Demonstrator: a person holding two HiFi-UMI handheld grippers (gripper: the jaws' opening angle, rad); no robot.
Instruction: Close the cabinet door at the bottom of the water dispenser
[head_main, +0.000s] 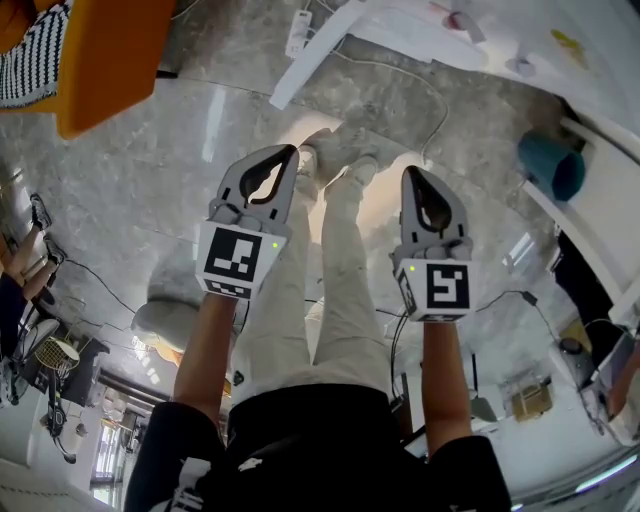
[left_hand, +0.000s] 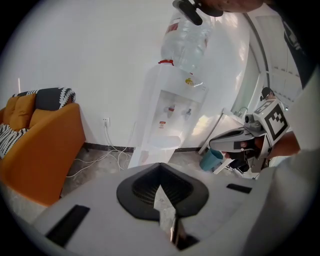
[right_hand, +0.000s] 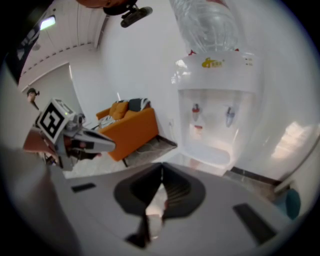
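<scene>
Atop the water dispenser, the bottle shows only in gripper views.

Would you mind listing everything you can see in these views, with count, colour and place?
water dispenser: 1, white, against the wall ahead.
water bottle: 1, clear, inverted on the dispenser.
sofa: 1, orange, left of the dispenser.
cushions: 2, black-and-white, on the sofa.
cables: several, white, on the floor between sofa and dispenser.
bin: 1, teal, on the floor right of the dispenser.
legs: 2, white trousers, between the grippers in the head view.
left gripper: 1, grey, jaws together, empty.
right gripper: 1, grey, jaws together, empty.
</scene>
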